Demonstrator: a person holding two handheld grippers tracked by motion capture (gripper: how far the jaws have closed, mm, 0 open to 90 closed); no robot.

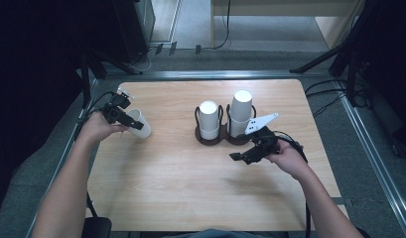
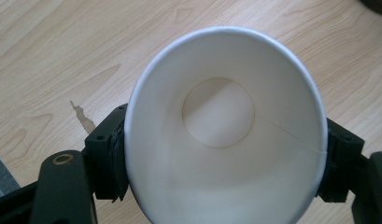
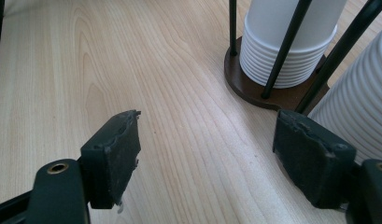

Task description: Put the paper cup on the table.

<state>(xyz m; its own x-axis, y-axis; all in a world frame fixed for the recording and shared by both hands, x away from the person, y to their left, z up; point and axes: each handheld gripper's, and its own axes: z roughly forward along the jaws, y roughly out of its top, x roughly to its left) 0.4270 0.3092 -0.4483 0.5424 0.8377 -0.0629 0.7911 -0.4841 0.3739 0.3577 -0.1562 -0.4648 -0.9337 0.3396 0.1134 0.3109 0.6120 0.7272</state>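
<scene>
Cup [image 2: 226, 126], white paper, sits clamped between the pads of your left gripper [image 1: 122, 115], well to the left of the holder [image 1: 216, 139] and tilted, mouth turned toward the gripper's camera. Your right gripper [image 1: 242, 156], jaws apart and empty, hovers just in front of the holder, whose two bays carry upside-down cup stacks [image 1: 209, 119] on the table [image 1: 190, 178].

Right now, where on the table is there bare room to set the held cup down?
Free: the light wooden tabletop in front of the dark two-slot cup holder, and the stretch between the held white paper cup and that holder. Crowded: around the two white cup stacks and the right tool.
</scene>
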